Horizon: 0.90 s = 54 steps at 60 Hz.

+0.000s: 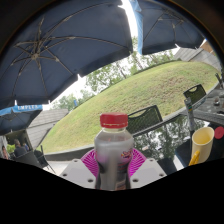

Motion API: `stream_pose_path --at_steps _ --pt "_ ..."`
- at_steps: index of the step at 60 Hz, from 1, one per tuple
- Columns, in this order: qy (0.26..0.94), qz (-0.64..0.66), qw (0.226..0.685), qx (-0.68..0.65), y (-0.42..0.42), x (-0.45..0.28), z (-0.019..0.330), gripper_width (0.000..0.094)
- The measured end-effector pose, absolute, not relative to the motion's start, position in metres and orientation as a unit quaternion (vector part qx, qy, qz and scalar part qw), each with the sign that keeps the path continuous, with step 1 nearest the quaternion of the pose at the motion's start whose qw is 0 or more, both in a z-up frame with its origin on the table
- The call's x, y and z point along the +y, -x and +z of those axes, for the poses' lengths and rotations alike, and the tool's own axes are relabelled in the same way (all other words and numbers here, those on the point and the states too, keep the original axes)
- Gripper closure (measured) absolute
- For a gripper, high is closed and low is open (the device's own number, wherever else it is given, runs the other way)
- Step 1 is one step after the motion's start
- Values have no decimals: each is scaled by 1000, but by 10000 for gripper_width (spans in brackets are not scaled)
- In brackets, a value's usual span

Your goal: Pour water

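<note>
Two pink pads (90, 160) clamp the red-capped bottle (113, 150) upright between the gripper (113, 163) fingers, so I judge pouring well means carrying it steadily toward the yellow cup (201, 145) nearby before tilting slowly.

The gripper (113, 165) was tilted upward, its 2 pink pads (91, 162) pressed against the bottle (113, 150) from either side.

Bright daylight, blown-out sky, shaded foreground, strong fisheye curvature
</note>
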State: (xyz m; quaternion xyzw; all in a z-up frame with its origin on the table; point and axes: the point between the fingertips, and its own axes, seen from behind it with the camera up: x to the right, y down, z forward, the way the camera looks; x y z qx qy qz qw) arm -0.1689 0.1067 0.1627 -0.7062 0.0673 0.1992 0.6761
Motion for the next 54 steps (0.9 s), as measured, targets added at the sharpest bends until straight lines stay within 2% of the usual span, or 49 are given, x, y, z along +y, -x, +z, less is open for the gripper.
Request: stream_pose_path --at_steps 6,12,21,30,34,44,48,51,54 --pt "655 305 667 182 121 89 182 607" --pt "595 415 622 294 61 101 195 605" --pt "501 537 525 430 2 109 175 608" --pt "433 624 416 500 -9 109 156 594" --pt "410 652 384 509 -6 110 155 596" --pt "396 675 355 511 0 106 164 592" --pt "405 684 358 490 4 97 179 589" --pt "437 672 403 442 14 95 198 592" --pt "473 640 478 372 5 81 230 588"
